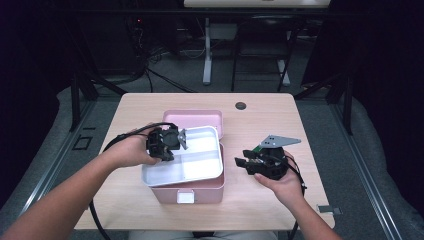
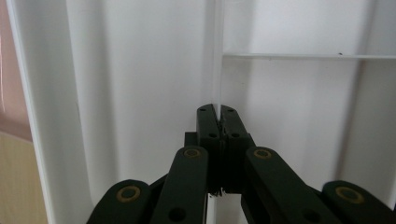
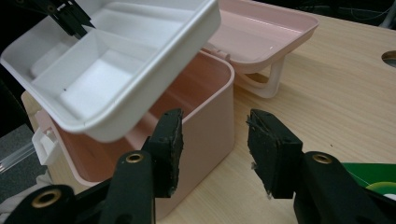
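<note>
White tray [image 1: 200, 155] hangs tilted above the pink box [image 1: 200, 190], its divider pinched by the left gripper [image 2: 218, 116]; right gripper [image 3: 212, 140], jaws apart, waits right.

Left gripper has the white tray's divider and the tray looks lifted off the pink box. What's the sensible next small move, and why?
Probably carry the white tray sideways clear of the pink box and set it on the table. The left gripper is shut on the tray's divider, the tray hangs tilted above the box, and the right gripper is open beside the box, holding nothing.
</note>
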Demonstrator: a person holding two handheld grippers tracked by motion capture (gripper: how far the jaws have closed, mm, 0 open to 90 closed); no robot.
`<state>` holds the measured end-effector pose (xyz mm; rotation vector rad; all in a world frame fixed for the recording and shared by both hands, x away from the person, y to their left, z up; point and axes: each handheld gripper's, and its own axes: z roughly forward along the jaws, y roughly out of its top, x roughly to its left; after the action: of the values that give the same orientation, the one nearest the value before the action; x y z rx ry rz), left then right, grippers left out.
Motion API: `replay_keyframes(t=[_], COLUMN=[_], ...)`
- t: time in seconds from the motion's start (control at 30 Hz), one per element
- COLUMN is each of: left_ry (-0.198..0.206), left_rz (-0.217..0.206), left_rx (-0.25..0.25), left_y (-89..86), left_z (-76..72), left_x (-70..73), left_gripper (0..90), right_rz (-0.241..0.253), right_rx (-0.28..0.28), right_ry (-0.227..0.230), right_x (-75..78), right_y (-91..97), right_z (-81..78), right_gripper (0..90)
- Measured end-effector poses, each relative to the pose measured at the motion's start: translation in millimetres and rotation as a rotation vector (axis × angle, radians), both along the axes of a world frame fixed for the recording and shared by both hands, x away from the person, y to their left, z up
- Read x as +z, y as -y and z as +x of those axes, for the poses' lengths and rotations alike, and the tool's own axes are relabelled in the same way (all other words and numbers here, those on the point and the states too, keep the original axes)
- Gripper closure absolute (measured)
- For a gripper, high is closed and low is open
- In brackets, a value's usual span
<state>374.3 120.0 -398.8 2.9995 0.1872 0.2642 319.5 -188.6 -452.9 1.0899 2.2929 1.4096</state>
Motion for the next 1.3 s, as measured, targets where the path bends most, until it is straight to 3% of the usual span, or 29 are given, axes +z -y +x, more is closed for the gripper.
replay_keyframes(t=[0.3,0.63,0.9,1.3], left_ry=[-0.021,-0.017,-0.019,-0.05], left_rz=[-0.064,-0.147,-0.149,-0.128], left_rx=[0.186,0.458,0.632,0.771], left_y=[-36.9,-107.0,-158.9,-199.2], left_z=[2.4,5.2,7.9,13.1], left_x=[13.4,21.2,10.6,-21.8], left_gripper=[89.6,89.6,89.6,89.6], right_rz=[-0.059,-0.073,-0.072,-0.114], right_rx=[0.015,-0.006,-0.019,0.003], right_ry=[0.011,0.01,0.009,-0.011], right_x=[-4.9,-5.0,-3.8,-5.5], right_y=[-4.3,-0.8,2.3,-0.5], right_z=[0.9,2.0,3.3,3.1], right_gripper=[49.7,46.8,43.5,39.6])
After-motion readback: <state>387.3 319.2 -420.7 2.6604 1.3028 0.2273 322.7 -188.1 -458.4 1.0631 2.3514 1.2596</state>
